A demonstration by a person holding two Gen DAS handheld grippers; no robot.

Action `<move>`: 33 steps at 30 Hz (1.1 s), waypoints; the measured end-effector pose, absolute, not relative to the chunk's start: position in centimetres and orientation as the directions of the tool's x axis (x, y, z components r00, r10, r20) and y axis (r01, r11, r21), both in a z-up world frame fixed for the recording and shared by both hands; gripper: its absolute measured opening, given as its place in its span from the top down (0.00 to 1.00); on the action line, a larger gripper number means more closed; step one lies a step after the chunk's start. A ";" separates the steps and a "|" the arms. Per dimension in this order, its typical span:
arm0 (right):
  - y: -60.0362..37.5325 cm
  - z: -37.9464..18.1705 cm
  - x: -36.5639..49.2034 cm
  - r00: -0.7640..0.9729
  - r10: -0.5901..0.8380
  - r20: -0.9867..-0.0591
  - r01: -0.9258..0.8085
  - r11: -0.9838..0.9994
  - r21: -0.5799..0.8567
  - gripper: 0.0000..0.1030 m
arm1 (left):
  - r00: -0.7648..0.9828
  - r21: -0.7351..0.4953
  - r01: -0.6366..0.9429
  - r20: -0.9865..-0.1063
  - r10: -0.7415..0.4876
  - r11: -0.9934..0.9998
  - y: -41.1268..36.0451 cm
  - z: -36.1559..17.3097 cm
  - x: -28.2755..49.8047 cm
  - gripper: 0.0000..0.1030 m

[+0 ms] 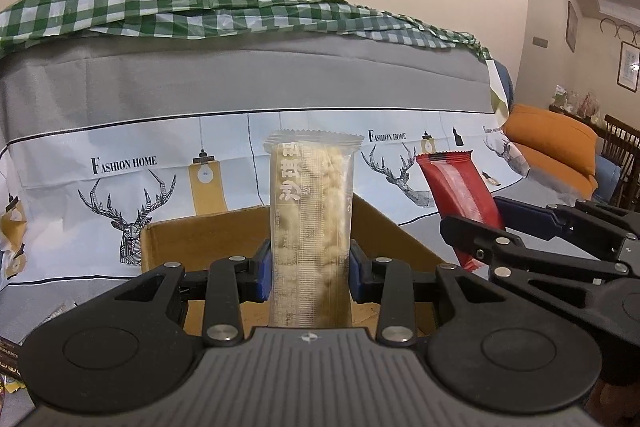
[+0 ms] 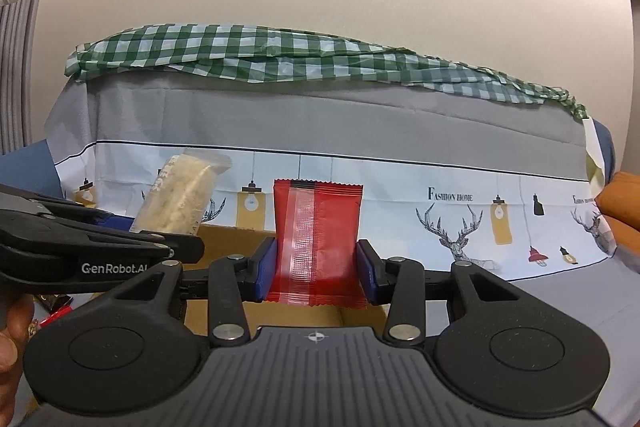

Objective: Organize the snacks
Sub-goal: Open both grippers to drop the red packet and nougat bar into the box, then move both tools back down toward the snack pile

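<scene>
Cardboard box (image 1: pixel 400 239) sits below both grippers; I can't see its contents. Left gripper (image 1: pixel 310 273) clamps a clear-wrapped beige snack bar (image 1: pixel 312 211) upright above the box. Right gripper (image 2: pixel 316 273) clamps a red snack packet (image 2: pixel 318 239), also above the box.

left claw (image 1: pixel 311 269) gripping clear snack pack (image 1: pixel 312 211), cardboard box (image 1: pixel 208 239)

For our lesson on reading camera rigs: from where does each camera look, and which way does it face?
Left wrist: sits on the left hand-held gripper, facing the draped sofa; its fingers clamp a clear snack pack above a cardboard box.
Right wrist: sits on the right hand-held gripper, facing the same way, clamping a red snack pack; a bare hand shows at left.
Shared: both packs, box, sofa, each other's gripper.
</scene>
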State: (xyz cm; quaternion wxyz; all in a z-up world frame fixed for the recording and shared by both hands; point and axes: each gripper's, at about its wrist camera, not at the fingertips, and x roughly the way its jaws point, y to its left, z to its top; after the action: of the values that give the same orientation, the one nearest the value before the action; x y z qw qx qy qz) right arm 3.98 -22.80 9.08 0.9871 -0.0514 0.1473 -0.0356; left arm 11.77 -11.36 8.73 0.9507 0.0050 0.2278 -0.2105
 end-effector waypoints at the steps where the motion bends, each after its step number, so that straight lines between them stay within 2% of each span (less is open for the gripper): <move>1: -22.8 9.1 4.0 0.954 -0.088 -0.286 0.058 0.992 -0.113 0.57 | 0.807 -0.088 0.404 -0.434 -0.400 0.910 -11.3 8.8 11.8 0.62; 4: -22.7 9.0 4.4 0.949 -0.112 -0.294 0.081 0.990 -0.117 0.56 | 0.790 -0.101 0.425 -0.444 -0.423 0.899 -11.1 8.8 12.0 0.59; 7: -22.7 8.8 5.0 0.932 -0.173 -0.317 0.144 0.983 -0.114 0.36 | 0.803 -0.097 0.402 -0.441 -0.401 0.911 -10.7 8.7 12.1 0.37; 11: -23.5 8.9 5.4 0.920 -0.176 -0.349 0.177 0.984 -0.028 0.30 | 0.818 -0.123 0.378 -0.421 -0.393 0.918 -9.8 8.9 12.1 0.35; 16: -22.8 8.7 5.5 0.921 -0.170 -0.352 0.173 0.985 -0.024 0.28 | 0.851 -0.088 0.373 -0.364 -0.379 0.923 -9.3 9.0 11.2 0.34; 20: -22.2 8.6 5.5 0.923 -0.166 -0.347 0.169 0.985 -0.021 0.28 | 0.862 -0.099 0.377 -0.327 -0.388 0.921 -8.1 9.3 10.5 0.27; 24: -21.6 8.6 5.4 0.926 -0.151 -0.345 0.164 0.986 0.009 0.28 | 0.889 -0.047 0.359 -0.288 -0.356 0.932 -6.9 9.5 9.1 0.27; 27: -20.8 8.8 5.2 0.932 -0.133 -0.338 0.150 0.988 0.027 0.28 | 0.892 -0.031 0.363 -0.279 -0.357 0.931 -5.4 9.8 7.7 0.35; 28: -20.5 8.8 5.1 0.935 -0.122 -0.334 0.142 0.989 0.036 0.28 | 0.884 -0.041 0.369 -0.292 -0.364 0.929 -4.8 9.9 7.5 0.44; 29: -20.1 8.8 4.9 0.937 -0.109 -0.331 0.131 0.990 0.046 0.31 | 0.876 -0.042 0.370 -0.316 -0.364 0.928 -4.2 10.0 7.5 0.59; 30: -19.8 8.8 4.8 0.940 -0.096 -0.328 0.120 0.991 0.055 0.35 | 0.871 -0.024 0.360 -0.349 -0.345 0.933 -3.7 10.2 7.4 0.65; 31: -19.4 8.7 4.7 0.942 -0.077 -0.326 0.104 0.992 0.066 0.44 | 0.872 0.011 0.349 -0.371 -0.320 0.937 -3.2 10.3 7.2 0.72; 32: -19.1 8.7 4.6 0.943 -0.059 -0.329 0.088 0.993 0.076 0.53 | 0.876 0.059 0.344 -0.379 -0.297 0.937 -2.5 10.4 6.8 0.73; 33: -18.7 8.7 4.5 0.942 -0.036 -0.334 0.070 0.994 0.088 0.57 | 0.879 0.097 0.344 -0.381 -0.285 0.934 -1.8 10.5 6.5 0.73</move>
State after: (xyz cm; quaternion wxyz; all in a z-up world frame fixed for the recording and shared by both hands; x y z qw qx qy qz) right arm 4.53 -18.75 8.66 0.9841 0.0495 0.1683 -0.0269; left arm 6.51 -1.77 10.46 0.9660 0.0810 0.1838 -0.1629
